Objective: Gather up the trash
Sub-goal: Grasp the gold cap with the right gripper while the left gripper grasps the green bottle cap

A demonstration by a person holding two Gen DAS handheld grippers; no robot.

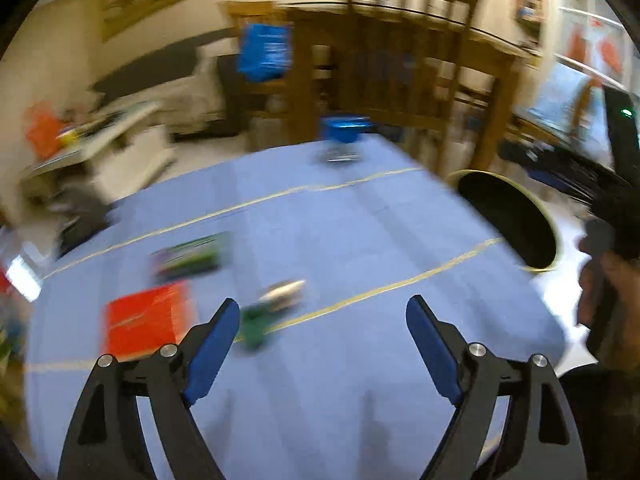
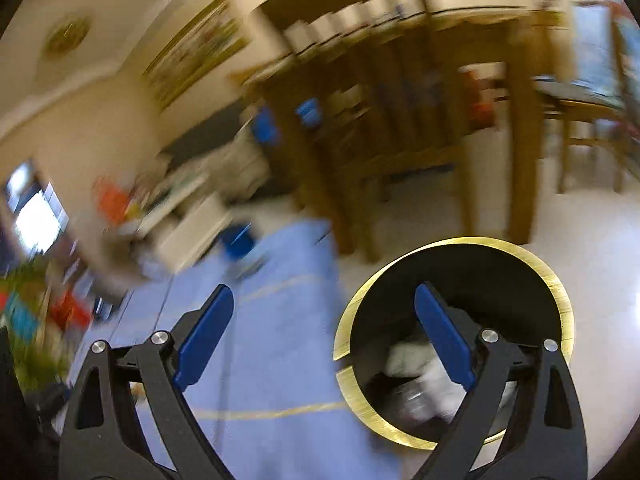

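Note:
Both views are blurred by motion. My left gripper (image 1: pixel 322 314) is open and empty above a blue tablecloth (image 1: pixel 340 232). On the cloth lie an orange packet (image 1: pixel 146 318), a green and white piece of trash (image 1: pixel 272 306) just beyond my left finger, a green and dark wrapper (image 1: pixel 190 256) and a blue item (image 1: pixel 344 136) at the far edge. A black bin with a gold rim (image 1: pixel 512 220) stands at the table's right. My right gripper (image 2: pixel 324 304) is open and empty over the edge of the bin (image 2: pixel 560 300), which holds white crumpled trash (image 2: pixel 412 364).
A wooden chair (image 1: pixel 412 64) and a wooden table stand behind the blue table. A white shelf with clutter (image 1: pixel 100 148) is at the left. A hand holding the other gripper (image 1: pixel 612 240) shows at the right edge. Pale floor (image 2: pixel 580 232) surrounds the bin.

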